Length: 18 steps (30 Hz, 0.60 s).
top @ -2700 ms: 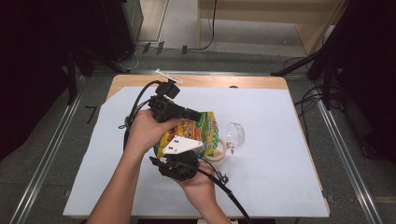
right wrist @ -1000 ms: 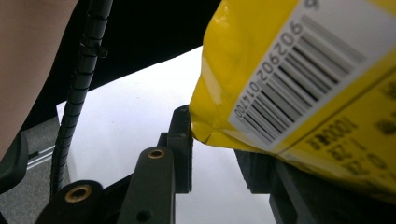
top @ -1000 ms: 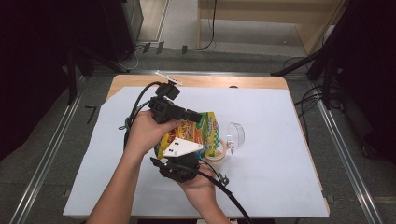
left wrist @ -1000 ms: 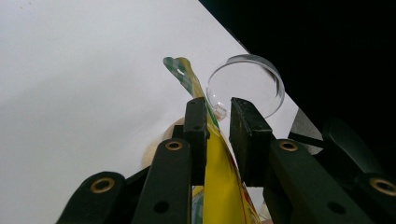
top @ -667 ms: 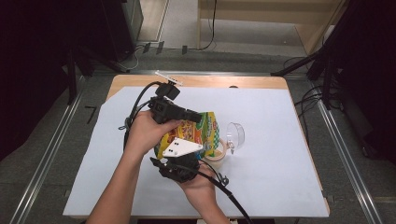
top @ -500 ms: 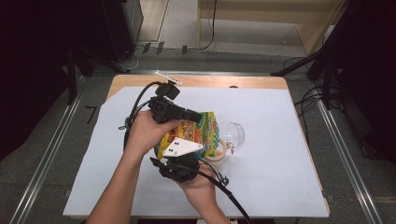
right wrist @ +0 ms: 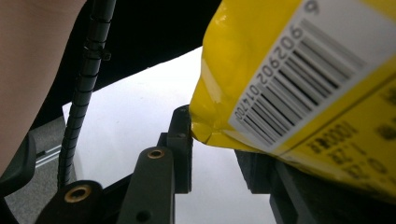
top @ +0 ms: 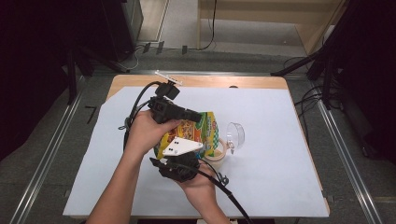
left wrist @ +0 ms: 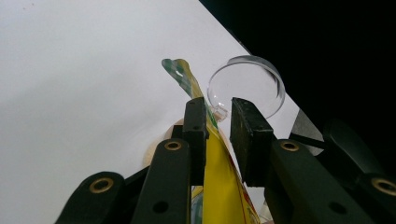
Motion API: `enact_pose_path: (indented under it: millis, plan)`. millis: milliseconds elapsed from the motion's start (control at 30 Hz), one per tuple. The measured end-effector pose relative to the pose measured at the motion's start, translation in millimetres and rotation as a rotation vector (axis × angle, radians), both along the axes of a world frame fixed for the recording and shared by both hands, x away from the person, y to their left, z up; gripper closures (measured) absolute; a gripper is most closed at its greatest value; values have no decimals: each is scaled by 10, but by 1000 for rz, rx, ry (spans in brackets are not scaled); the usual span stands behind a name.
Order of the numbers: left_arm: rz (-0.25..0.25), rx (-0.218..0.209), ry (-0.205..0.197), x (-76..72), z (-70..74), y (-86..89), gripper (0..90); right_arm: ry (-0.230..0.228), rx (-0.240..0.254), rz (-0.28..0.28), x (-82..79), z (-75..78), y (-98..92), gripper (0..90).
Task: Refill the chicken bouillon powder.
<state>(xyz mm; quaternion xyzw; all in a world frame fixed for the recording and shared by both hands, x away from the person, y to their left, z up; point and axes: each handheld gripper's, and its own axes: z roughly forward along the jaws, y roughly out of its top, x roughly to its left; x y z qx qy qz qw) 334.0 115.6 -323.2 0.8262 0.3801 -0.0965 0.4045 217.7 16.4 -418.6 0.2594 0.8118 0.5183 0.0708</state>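
Step in hand: pouring from the yellow snack bag (top: 189, 133) into the small round container (top: 217, 151), judging by how the bag is tilted over it.
Bag: held up off the white sheet (top: 280, 140) near the middle of the table (top: 205, 81), a little toward the near edge.
Left gripper (left wrist: 215, 121): fingers pinching the bag's upper edge, as the left gripper view shows.
Right gripper (right wrist: 219, 149): fingers at the bag's lower corner; it looks like a pinch (the far finger is hidden behind the bag, so I cannot tell for sure).
Doing it well: keep the bag's mouth right above the container, tip slowly, and let the lower grip steer the angle so nothing spills.
Clear lid (top: 236, 135): standing open on the container's right side.
Count: one bag, one container, one lid, two grippers.
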Motion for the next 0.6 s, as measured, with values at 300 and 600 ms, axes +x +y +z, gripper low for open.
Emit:
enact_pose_path:
  millis: [300,600]
  plan:
    - [5,-5,3,6,2,13,754,-12,-7,1,-5,13,-1,700]
    - [-5,14,-27,-41,32,-20,765,-16,-11,1,10,-11,13,708]
